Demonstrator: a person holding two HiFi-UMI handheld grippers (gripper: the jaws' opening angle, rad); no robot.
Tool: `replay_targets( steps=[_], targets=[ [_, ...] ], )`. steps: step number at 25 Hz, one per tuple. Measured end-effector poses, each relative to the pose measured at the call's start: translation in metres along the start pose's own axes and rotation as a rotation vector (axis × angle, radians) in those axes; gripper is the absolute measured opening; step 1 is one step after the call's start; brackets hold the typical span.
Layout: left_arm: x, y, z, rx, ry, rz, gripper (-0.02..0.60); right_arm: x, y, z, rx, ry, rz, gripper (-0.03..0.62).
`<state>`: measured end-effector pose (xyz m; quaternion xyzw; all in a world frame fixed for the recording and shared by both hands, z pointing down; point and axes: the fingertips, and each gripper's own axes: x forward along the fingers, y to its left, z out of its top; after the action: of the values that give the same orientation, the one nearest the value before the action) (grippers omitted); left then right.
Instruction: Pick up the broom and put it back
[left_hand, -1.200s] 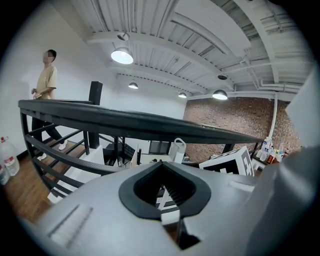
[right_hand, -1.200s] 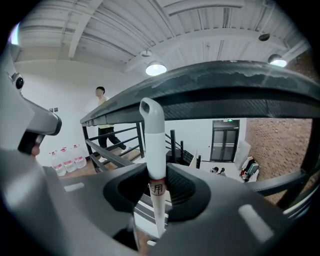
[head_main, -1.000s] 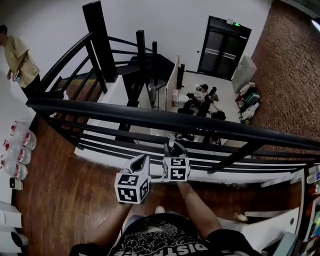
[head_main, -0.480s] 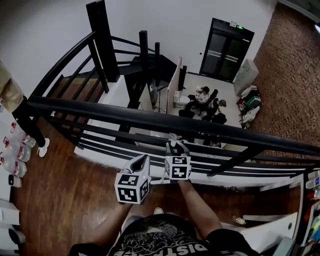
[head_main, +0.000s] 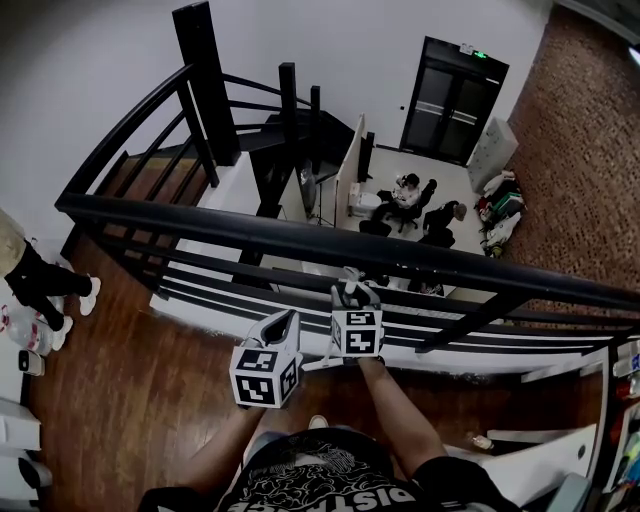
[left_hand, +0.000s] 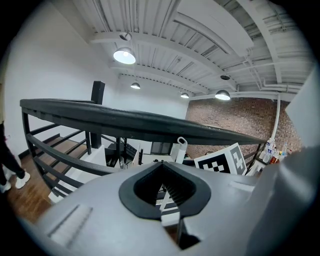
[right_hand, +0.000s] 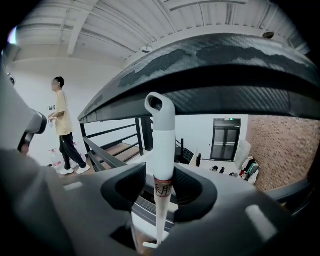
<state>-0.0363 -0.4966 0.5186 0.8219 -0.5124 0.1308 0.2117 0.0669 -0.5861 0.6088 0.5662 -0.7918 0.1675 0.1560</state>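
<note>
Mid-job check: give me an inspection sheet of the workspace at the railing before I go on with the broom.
Surface: dark wooden plank floor of an upper landing.
Job's things: white plastic broom handle with a loop end, upright in front of the black metal railing.
Clutter: pale bottles by the left wall.
Grippers: left gripper shut, empty; right gripper jaws have just been opening, with the handle between them and the pads seemingly off it.
Cables: nothing seen.
Surroundings: person walking at left; seated people on the floor below; black staircase.
</note>
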Motion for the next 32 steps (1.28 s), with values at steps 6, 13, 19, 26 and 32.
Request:
replay_targets(
  steps=[6, 13, 19, 26, 32],
  targets=[
    [-0.001, -0.001, 0.002, 0.002, 0.003, -0.003, 0.005, 0.002, -0.003, 0.0, 0.012, 0.008, -0.003, 0.161],
    [0.0, -0.001, 0.0, 0.001, 0.007, 0.001, 0.005, 0.004, -0.01, -0.007, 0.022, 0.023, -0.008, 0.204],
    [0.002, -0.005, 0.0, 0.006, 0.01, -0.007, 0.005, 0.001, -0.018, -0.013, 0.036, 0.031, -0.02, 0.222],
    [0.006, -0.011, -0.001, 0.01, 0.016, -0.022, 0.005, -0.007, -0.029, -0.021, 0.057, 0.041, -0.045, 0.224],
    [0.004, -0.019, -0.001, 0.014, 0.015, -0.044, 0.005, -0.017, -0.029, -0.021, 0.055, 0.033, -0.053, 0.224]
  ],
)
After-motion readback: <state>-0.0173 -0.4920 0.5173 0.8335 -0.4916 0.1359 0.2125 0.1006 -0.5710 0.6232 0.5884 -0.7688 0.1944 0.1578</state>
